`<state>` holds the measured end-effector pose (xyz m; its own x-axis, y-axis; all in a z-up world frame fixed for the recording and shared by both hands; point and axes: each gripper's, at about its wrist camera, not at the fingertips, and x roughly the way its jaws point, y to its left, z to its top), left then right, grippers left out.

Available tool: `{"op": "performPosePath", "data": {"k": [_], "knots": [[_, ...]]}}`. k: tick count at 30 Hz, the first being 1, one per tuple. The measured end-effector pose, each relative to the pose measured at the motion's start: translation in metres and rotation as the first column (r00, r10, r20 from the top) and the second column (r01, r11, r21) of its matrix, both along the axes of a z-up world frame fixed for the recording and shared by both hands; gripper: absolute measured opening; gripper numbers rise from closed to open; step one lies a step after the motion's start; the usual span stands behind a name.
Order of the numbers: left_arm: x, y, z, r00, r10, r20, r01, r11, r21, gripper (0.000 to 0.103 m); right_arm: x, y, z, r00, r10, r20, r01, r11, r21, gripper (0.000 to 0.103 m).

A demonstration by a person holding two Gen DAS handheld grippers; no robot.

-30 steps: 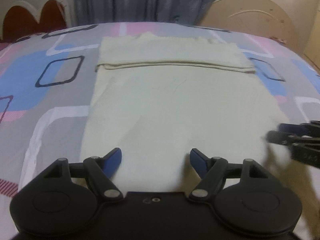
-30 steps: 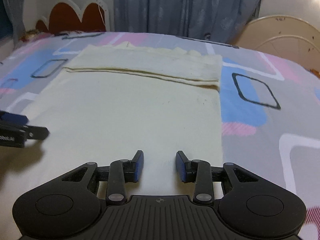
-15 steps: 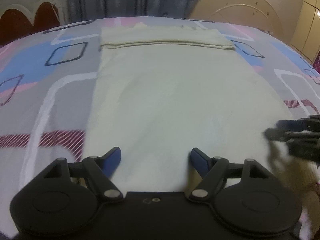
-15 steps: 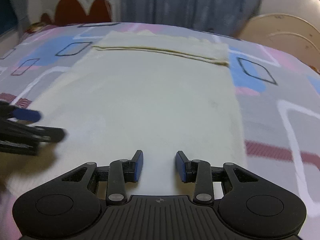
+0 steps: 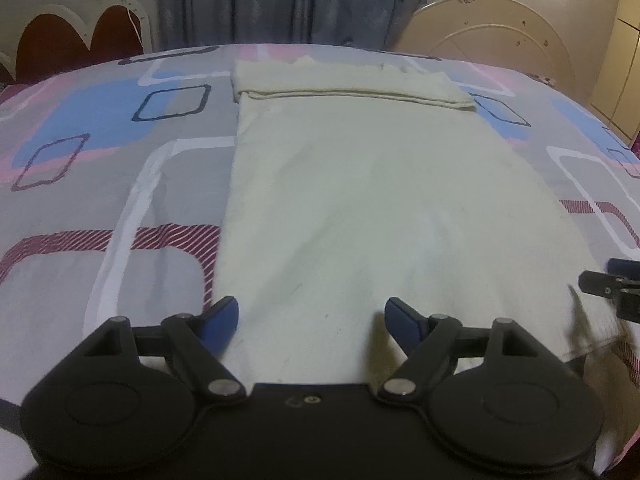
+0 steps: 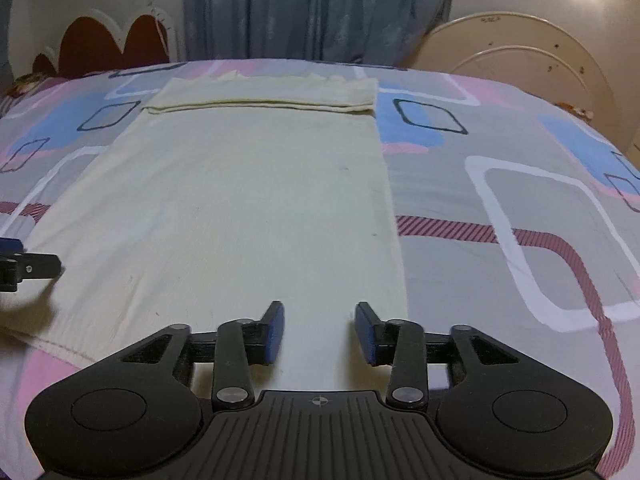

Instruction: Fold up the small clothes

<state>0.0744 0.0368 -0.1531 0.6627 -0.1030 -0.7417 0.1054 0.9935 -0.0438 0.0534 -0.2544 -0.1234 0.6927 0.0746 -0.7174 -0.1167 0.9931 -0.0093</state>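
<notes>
The cream garment (image 5: pixel 372 208) is soft matt cloth, faintly creased, lying on a smooth printed cotton-like bedsheet (image 5: pixel 120 184). The left gripper (image 5: pixel 311 316) and right gripper (image 6: pixel 319 330) are matt black plastic with dull blue pads (image 6: pixel 274 330) and shiny metal pivot pins (image 6: pixel 230 394). Behind, the curtain (image 6: pixel 312 8) is matt grey-blue fabric.

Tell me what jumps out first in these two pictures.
A pale cream cloth lies spread on the patterned bedsheet, its far end folded over into a band. Both grippers, left and right, hover at its near edge with nothing between the jaws, which are opening.
</notes>
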Motion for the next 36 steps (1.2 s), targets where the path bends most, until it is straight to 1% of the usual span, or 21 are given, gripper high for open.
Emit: {"op": "performPosePath", "data": {"k": [1,2,9,13,15,17,19,22,24,25,26,27,29,30,32,33,34,35,36], "knots": [[-0.002,0.001,0.001,1.000,0.003,0.003,-0.003,1.000,0.001,0.080,-0.003,-0.002,0.001,1.000,-0.011,0.007,0.011,1.000,0.001,0.059],[-0.003,0.003,0.002,1.000,0.009,0.005,-0.009,1.000,0.002,0.080,-0.005,-0.004,0.003,1.000,-0.017,0.013,0.017,1.000,0.000,0.060],[-0.005,0.015,0.003,0.999,0.045,-0.001,-0.045,0.999,-0.005,0.081,-0.012,-0.022,0.002,0.997,-0.072,0.005,0.072,0.997,-0.001,0.060],[-0.006,0.022,0.001,0.998,0.063,-0.002,-0.063,0.998,0.004,0.080,-0.011,-0.035,-0.003,0.994,-0.107,-0.011,0.107,0.994,0.024,0.060],[-0.005,0.027,-0.003,0.997,0.076,-0.019,-0.076,0.997,-0.002,0.077,-0.008,-0.039,-0.005,0.994,-0.112,-0.020,0.112,0.993,0.024,0.060],[-0.003,0.032,-0.008,0.996,0.077,-0.049,-0.078,0.997,-0.020,0.069,-0.007,-0.043,-0.007,0.993,-0.116,-0.026,0.117,0.993,0.028,0.060],[-0.004,0.038,-0.012,0.994,0.083,-0.077,-0.087,0.995,-0.052,0.067,-0.007,-0.046,-0.009,0.993,-0.115,-0.036,0.116,0.992,0.039,0.060],[-0.009,0.041,-0.013,0.993,0.083,-0.085,-0.090,0.993,-0.073,0.065,-0.006,-0.052,-0.014,0.992,-0.114,-0.056,0.118,0.991,0.067,0.060],[-0.011,0.042,-0.012,0.993,0.079,-0.090,-0.086,0.993,-0.078,0.061,-0.007,-0.054,-0.015,0.991,-0.114,-0.063,0.120,0.989,0.087,0.060],[-0.012,0.042,-0.012,0.992,0.079,-0.093,-0.087,0.992,-0.087,0.056,-0.007,-0.054,-0.015,0.992,-0.110,-0.066,0.116,0.989,0.092,0.060],[-0.013,0.042,-0.011,0.992,0.081,-0.098,-0.091,0.991,-0.101,0.050,-0.008,-0.053,-0.015,0.992,-0.105,-0.069,0.111,0.989,0.097,0.055],[-0.014,0.042,-0.011,0.991,0.083,-0.106,-0.096,0.988,-0.122,0.048,-0.009,-0.052,-0.015,0.992,-0.099,-0.072,0.106,0.989,0.106,0.047],[-0.014,0.042,-0.011,0.989,0.087,-0.119,-0.106,0.982,-0.156,0.038,-0.010,-0.050,-0.014,0.993,-0.093,-0.075,0.101,0.988,0.117,0.040],[-0.014,0.042,-0.011,0.988,0.088,-0.124,-0.109,0.980,-0.168,0.035,-0.010,-0.049,-0.014,0.993,-0.090,-0.077,0.099,0.987,0.123,0.034],[-0.014,0.042,-0.011,0.987,0.076,-0.139,-0.103,0.975,-0.199,0.022,-0.009,-0.046,-0.013,0.993,-0.082,-0.087,0.094,0.985,0.143,0.024],[-0.012,0.043,-0.011,0.986,0.071,-0.149,-0.103,0.971,-0.217,0.019,-0.008,-0.044,-0.013,0.993,-0.078,-0.091,0.090,0.986,0.142,0.020],[-0.011,0.045,-0.011,0.985,0.068,-0.157,-0.104,0.966,-0.238,0.012,-0.008,-0.043,-0.012,0.993,-0.070,-0.095,0.083,0.987,0.141,0.018],[-0.009,0.046,-0.011,0.984,0.065,-0.163,-0.107,0.960,-0.260,0.008,-0.006,-0.042,-0.011,0.993,-0.062,-0.100,0.076,0.986,0.147,0.013],[-0.008,0.048,-0.010,0.984,0.066,-0.166,-0.112,0.953,-0.281,0.008,-0.005,-0.042,-0.011,0.992,-0.057,-0.108,0.075,0.984,0.163,0.009]]}}
